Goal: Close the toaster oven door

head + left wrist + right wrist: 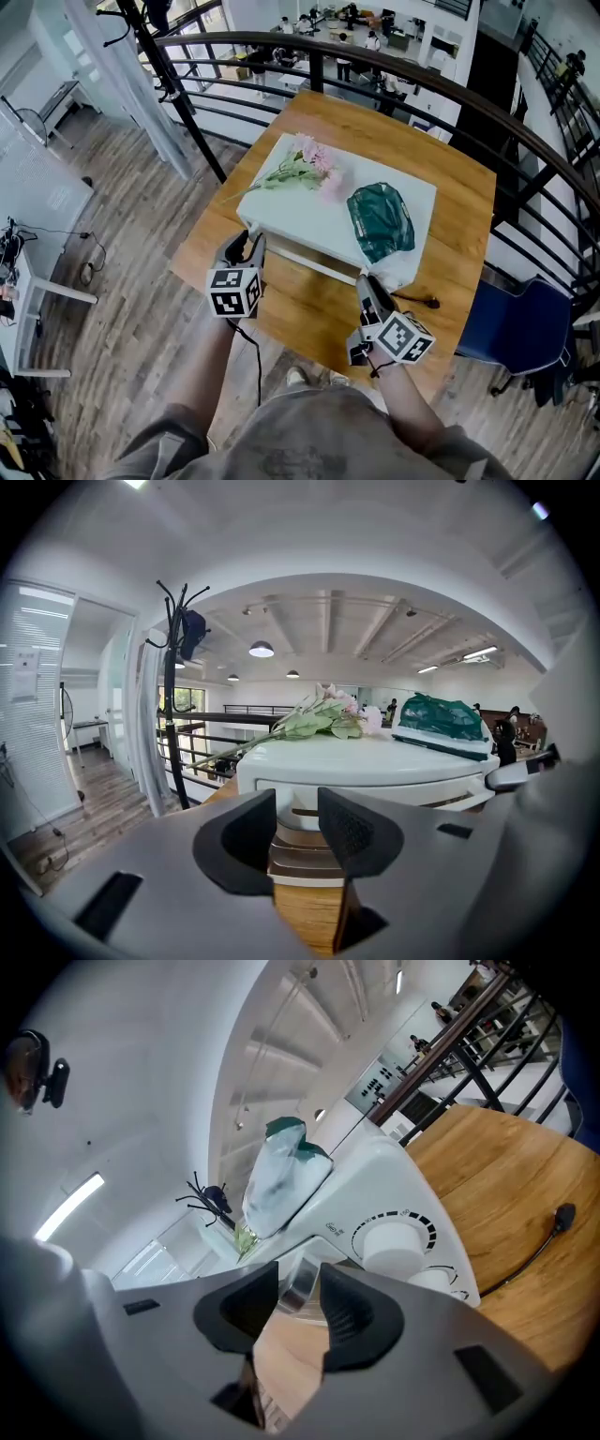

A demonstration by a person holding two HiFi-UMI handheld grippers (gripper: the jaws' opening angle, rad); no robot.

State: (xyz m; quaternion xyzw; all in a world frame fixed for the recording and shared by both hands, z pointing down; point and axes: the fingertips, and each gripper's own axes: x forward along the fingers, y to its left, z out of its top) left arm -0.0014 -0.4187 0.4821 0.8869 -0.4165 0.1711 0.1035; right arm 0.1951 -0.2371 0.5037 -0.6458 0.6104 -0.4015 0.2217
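Centrally, a wooden table [450, 216] beside a curved black railing [281, 37] bears a white toaster oven [309, 211]. At its six o'clock, the left gripper [247, 244] and right gripper [367, 283] both gape wide and empty.

The head camera looks steeply down from high above the desk [309, 323], with the left tongs [246, 246] and right tongs [367, 286] low in its picture and the toaster oven [314, 220] just past their tips. The left tongs' camera sits low and close, almost level, facing the oven's front corner. The right tongs' camera, rolled sideways, faces the knob end from very near. All three views share the oven's top and the green bag [380, 220].
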